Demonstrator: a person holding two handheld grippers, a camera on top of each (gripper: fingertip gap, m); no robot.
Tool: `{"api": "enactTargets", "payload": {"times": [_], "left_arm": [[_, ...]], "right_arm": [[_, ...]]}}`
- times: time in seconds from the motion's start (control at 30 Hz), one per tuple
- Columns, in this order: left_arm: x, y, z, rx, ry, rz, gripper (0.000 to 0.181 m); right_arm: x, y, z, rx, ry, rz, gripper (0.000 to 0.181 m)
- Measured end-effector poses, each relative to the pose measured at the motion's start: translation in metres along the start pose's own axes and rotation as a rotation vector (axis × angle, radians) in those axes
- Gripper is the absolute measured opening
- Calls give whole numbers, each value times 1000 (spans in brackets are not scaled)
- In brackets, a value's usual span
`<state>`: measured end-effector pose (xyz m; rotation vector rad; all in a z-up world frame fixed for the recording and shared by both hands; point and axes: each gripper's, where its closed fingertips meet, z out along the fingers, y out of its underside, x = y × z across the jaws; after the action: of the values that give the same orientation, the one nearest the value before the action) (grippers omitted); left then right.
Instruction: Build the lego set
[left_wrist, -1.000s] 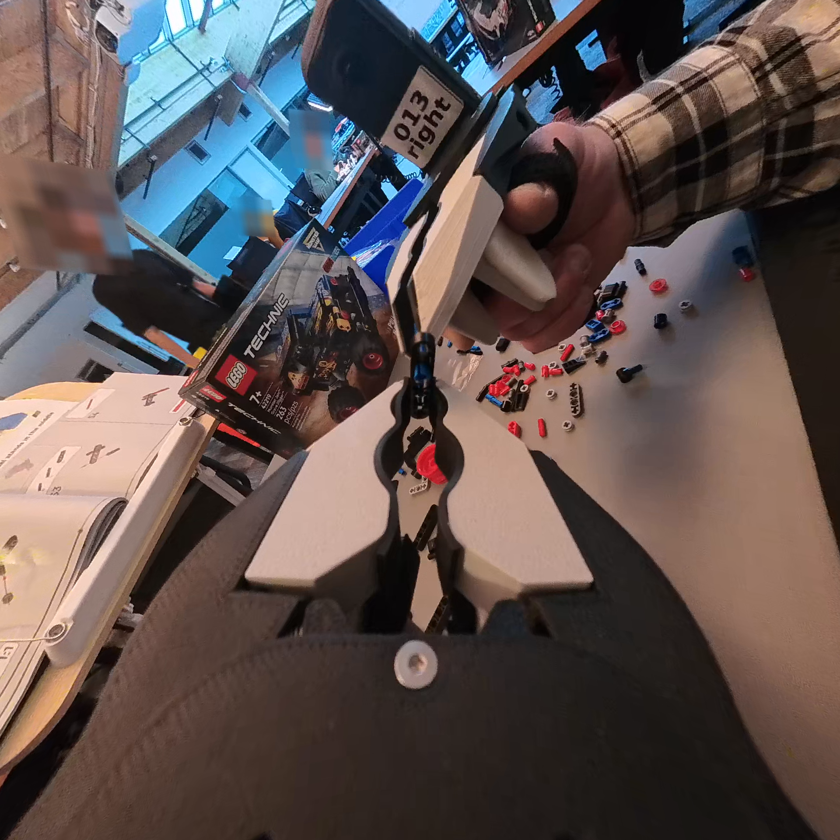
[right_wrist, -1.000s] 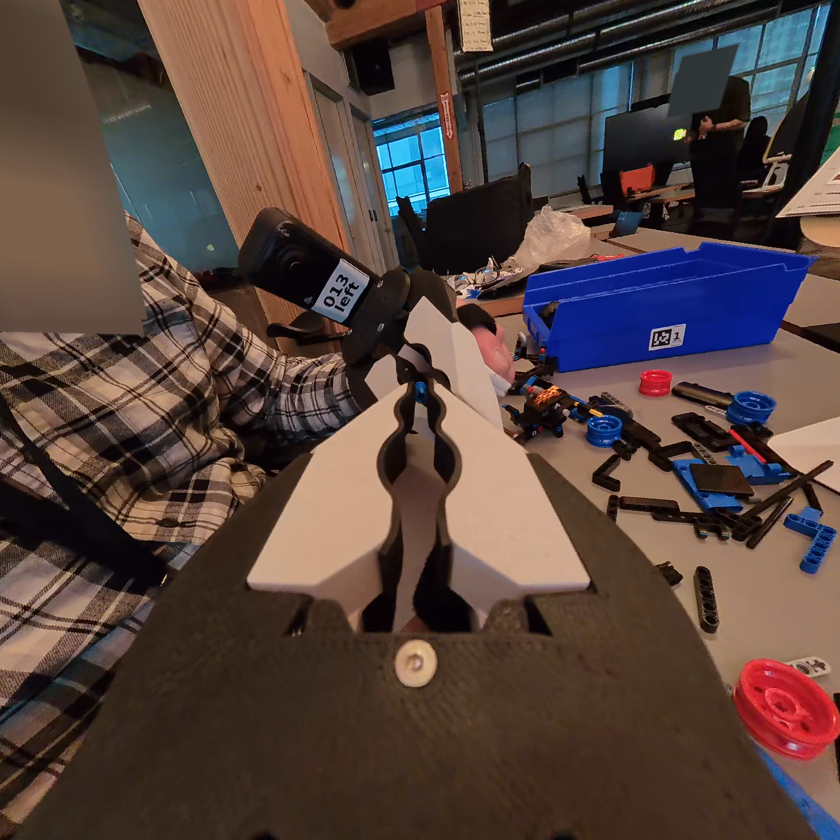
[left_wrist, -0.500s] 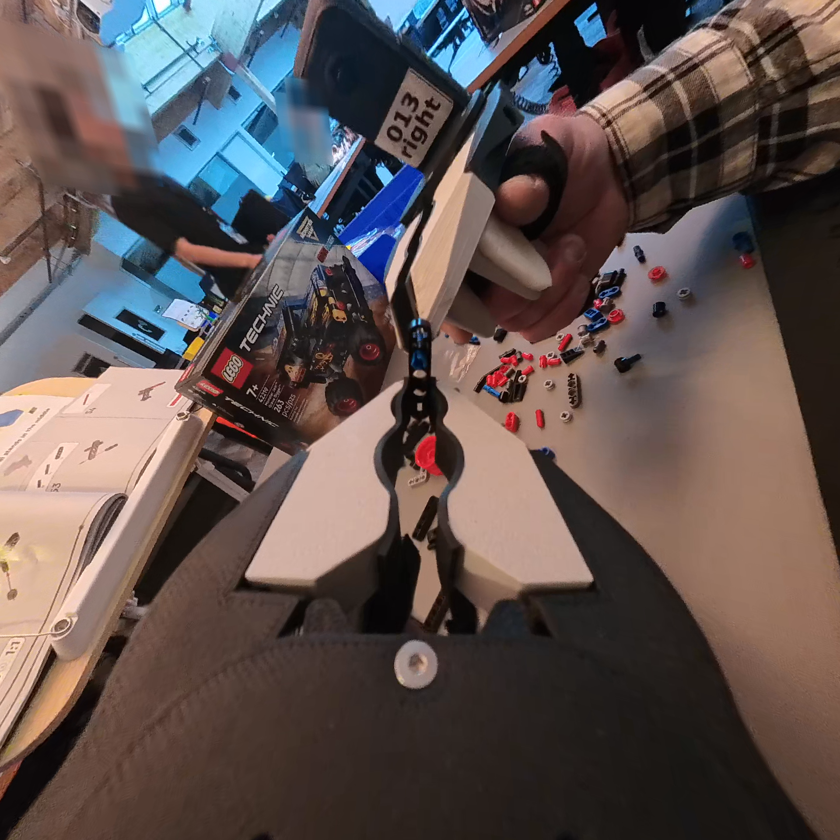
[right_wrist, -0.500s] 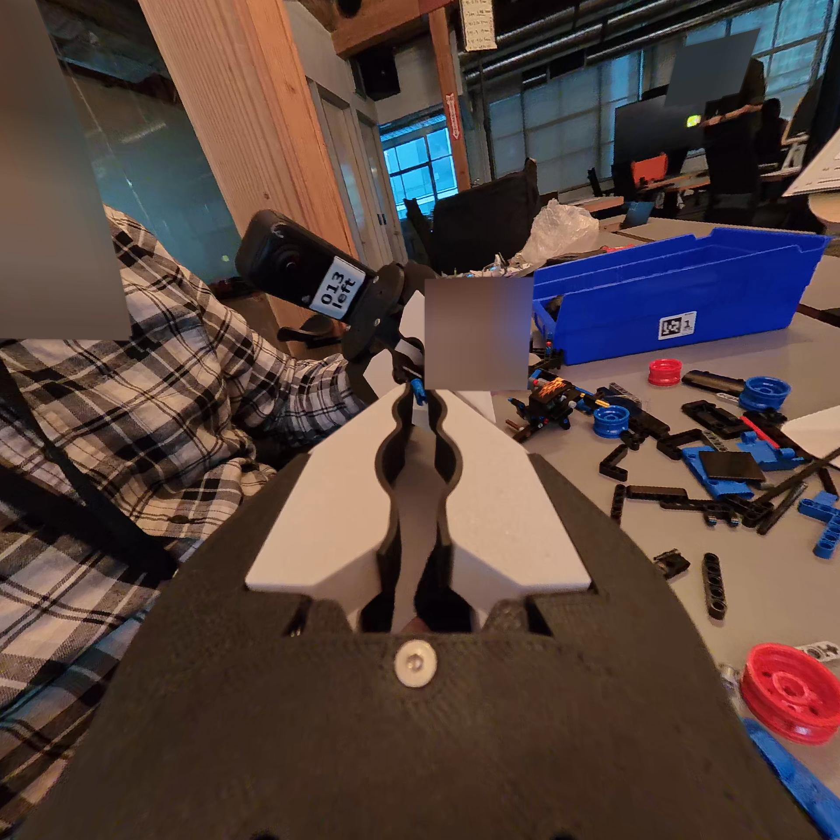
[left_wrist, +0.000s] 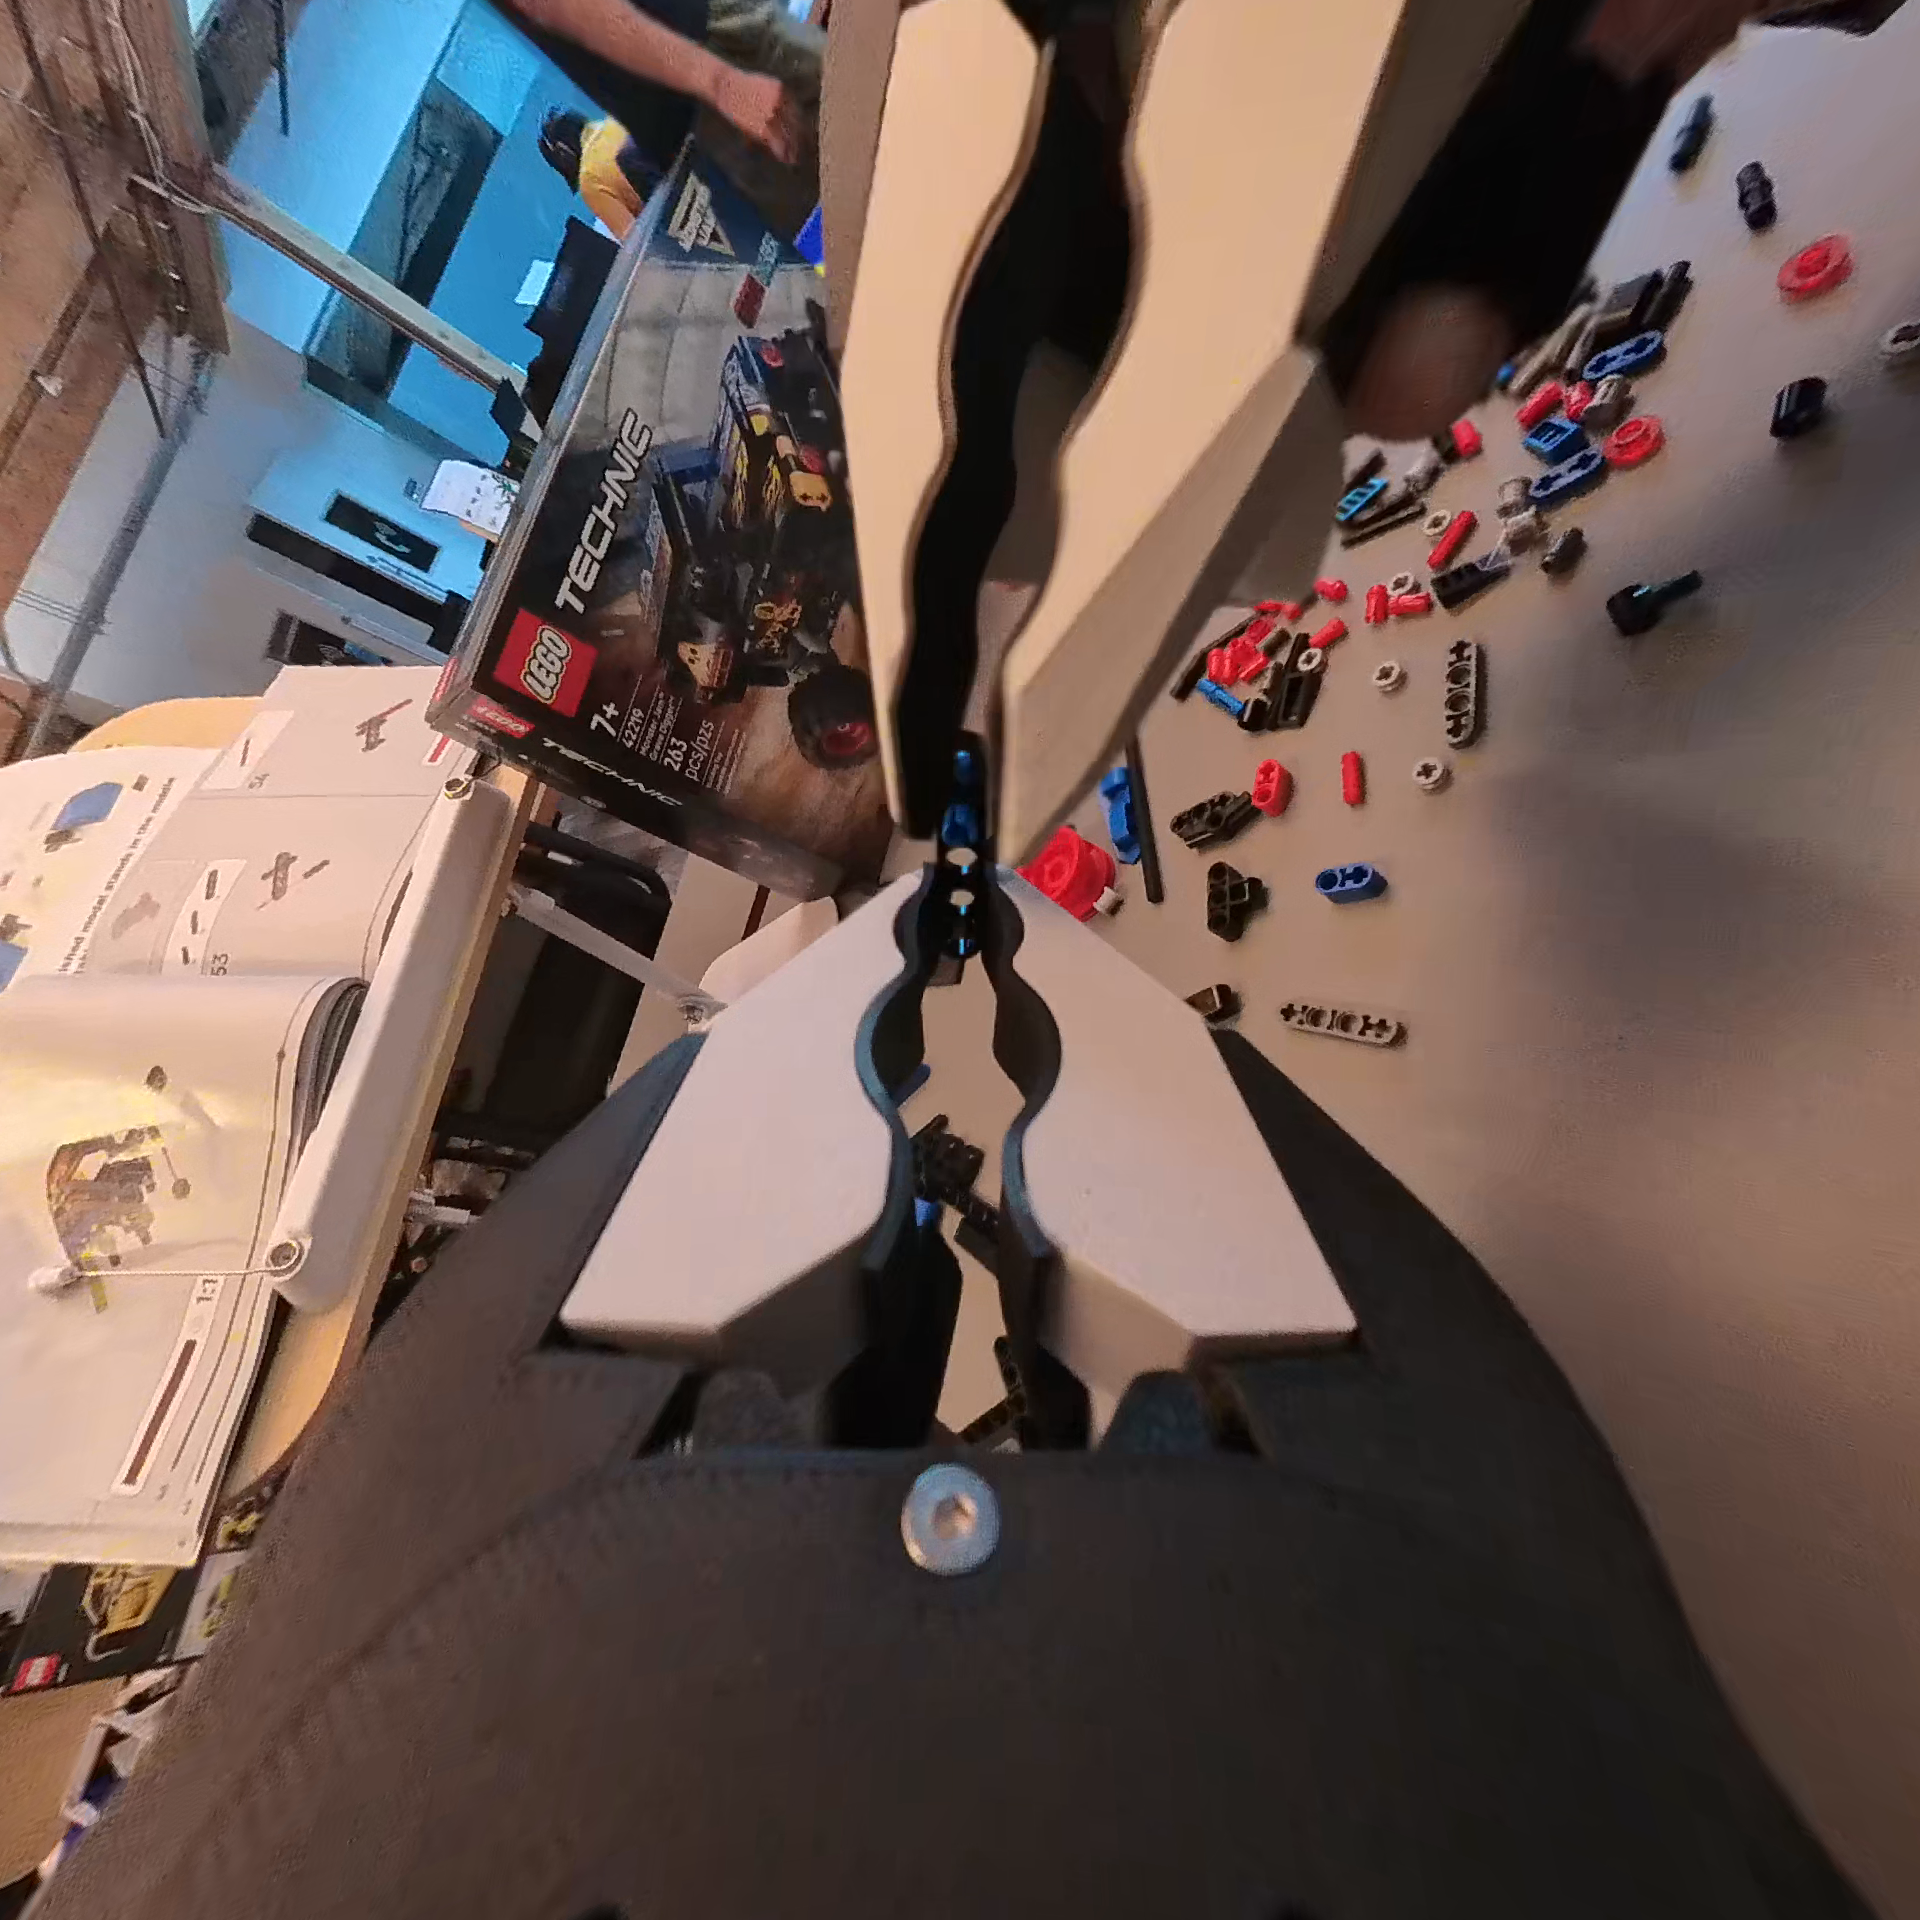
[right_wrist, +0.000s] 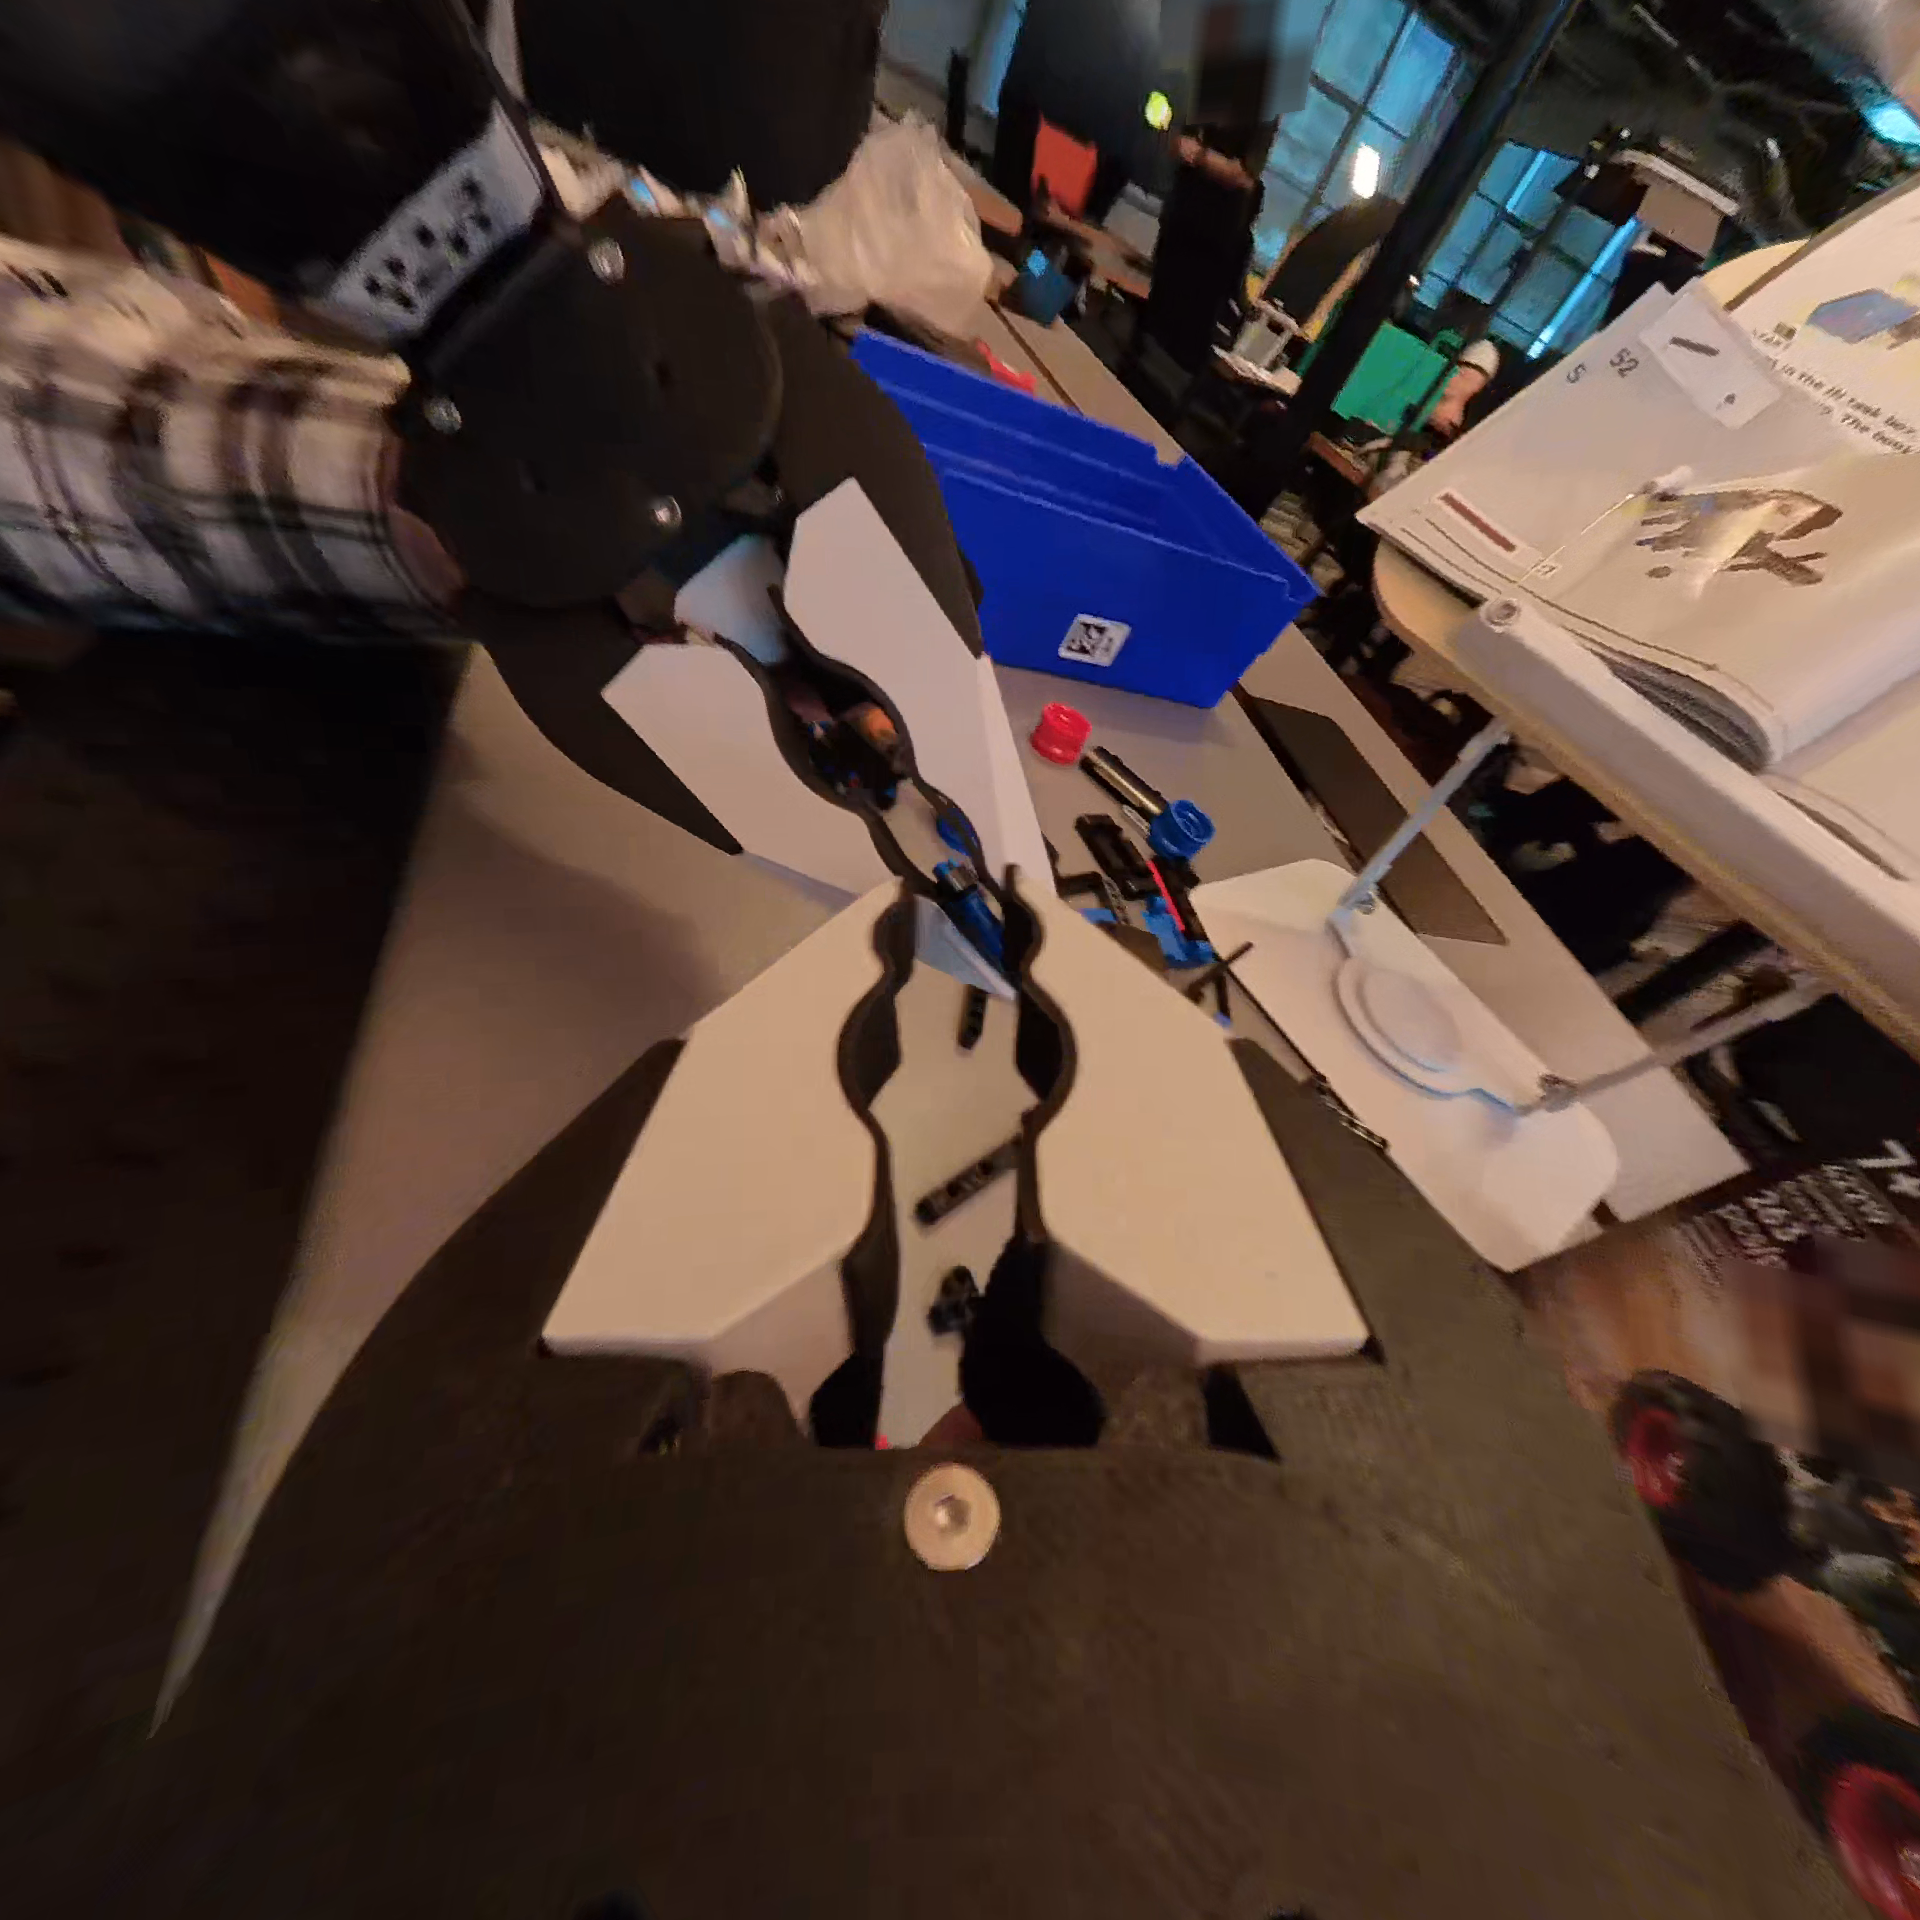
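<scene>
**Entry: small beam held in mid-air between two grippers, above the table**

- Table (left_wrist: 1662, 1039): grey top, kept as the sorting ground, so loose red, blue and black parts (left_wrist: 1278, 665) lie spread on it.
- Set box (left_wrist: 665, 582): propped at the table's far edge, picture side shown, likely for reference.
- Instruction book (left_wrist: 145, 1143): held open on a stand beside the table.
- Blue bin (right_wrist: 1091, 540): set on the table behind the parts.
- Left gripper (left_wrist: 961, 914): fingers pinched on the black beam (left_wrist: 961, 894), raised above the table.
- Right gripper (right_wrist: 961, 914): tips slightly parted around a blue pin (left_wrist: 964, 790); contact cannot be told.
</scene>
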<state>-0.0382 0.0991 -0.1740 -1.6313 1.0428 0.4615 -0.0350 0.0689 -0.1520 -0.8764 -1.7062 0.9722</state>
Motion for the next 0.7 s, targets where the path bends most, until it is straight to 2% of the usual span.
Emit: {"api": "enactTargets", "payload": {"times": [0.17,0.33,0.53,0.7], "left_arm": [[0,-4,0,32,10,-24,4],[-2,-19,-7,157,45,-120,4],[-5,-28,-16,243,79,-179,4],[1,-12,-10,149,91,-140,4]], "right_arm": [[2,-1,-3,11,6,-5,6],[3,-12,-12,138,-73,141,5],[4,-19,-18,232,-131,215,5],[7,-3,-10,135,-90,186,11]]}}
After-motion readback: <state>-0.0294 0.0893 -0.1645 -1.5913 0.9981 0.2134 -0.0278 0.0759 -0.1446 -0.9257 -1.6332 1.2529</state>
